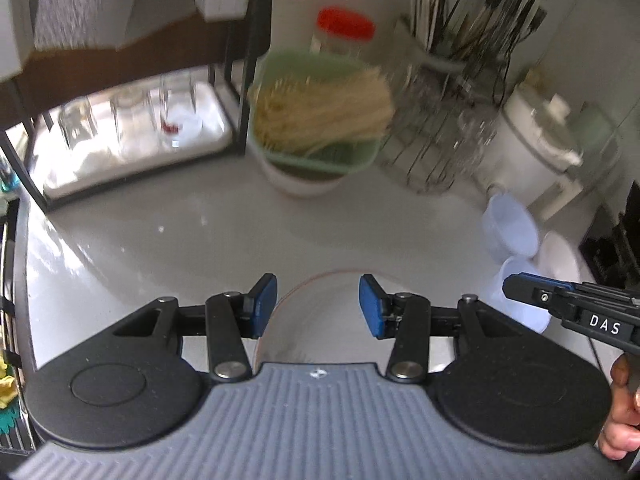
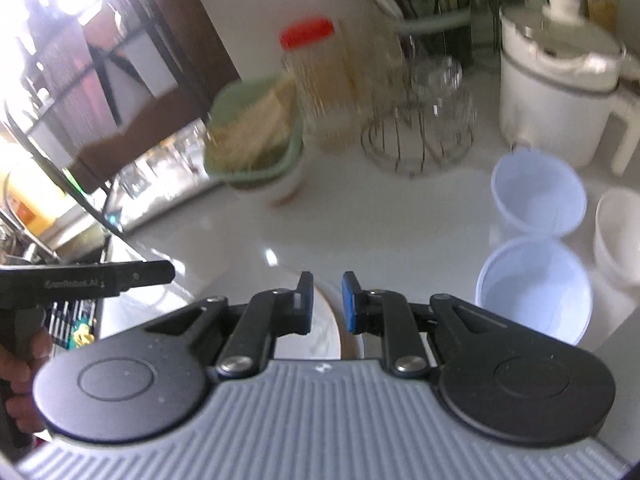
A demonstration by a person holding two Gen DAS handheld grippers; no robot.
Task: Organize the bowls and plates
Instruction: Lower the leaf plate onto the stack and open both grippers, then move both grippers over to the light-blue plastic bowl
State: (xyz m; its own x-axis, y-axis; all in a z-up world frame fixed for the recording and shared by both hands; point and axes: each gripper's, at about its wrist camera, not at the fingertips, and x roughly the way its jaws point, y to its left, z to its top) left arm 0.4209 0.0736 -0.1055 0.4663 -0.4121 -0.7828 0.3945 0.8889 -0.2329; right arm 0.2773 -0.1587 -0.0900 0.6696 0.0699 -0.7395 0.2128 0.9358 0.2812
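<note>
Plates first: your right tongs [image 2: 327,300] are clenched on the rim of a round white ceramic plate [image 2: 320,336], which sits low between the pads. Your left tongs [image 1: 318,306] stand released, with a clear glass plate [image 1: 316,320] below their spread pads; no pad touches it. Two pale blue plastic bowls [image 2: 536,284] and a white bowl [image 2: 618,232] rest on the glossy white tabletop [image 2: 380,224], right of your right tongs
</note>
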